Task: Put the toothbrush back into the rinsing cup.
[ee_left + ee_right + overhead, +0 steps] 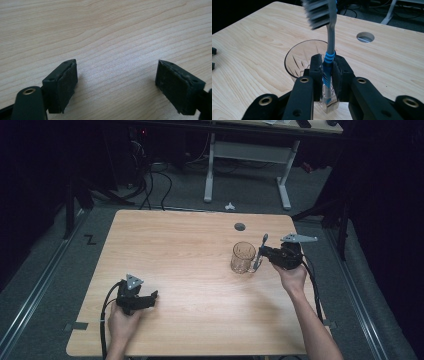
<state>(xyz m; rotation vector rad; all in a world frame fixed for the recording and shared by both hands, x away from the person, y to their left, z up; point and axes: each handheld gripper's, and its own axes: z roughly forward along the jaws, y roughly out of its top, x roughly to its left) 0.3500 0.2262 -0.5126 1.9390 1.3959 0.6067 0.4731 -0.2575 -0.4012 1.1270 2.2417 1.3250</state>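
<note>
The toothbrush is being held clamped in the right gripper fingers beside the glass; it should be kept upright and lowered gently. The left gripper is being rested wide apart on the bench.

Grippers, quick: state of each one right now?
Left gripper: open, holding nothing, over bare table.
Right gripper: closed on a toothbrush, beside the glass mug.

1. The worktop is pale wood grain, smooth and matt.
2. The cup is clear glossy glass with cut lines.
3. The toothbrush is grey and blue plastic.
4. The jaws carry matt black, rough pads.
</note>
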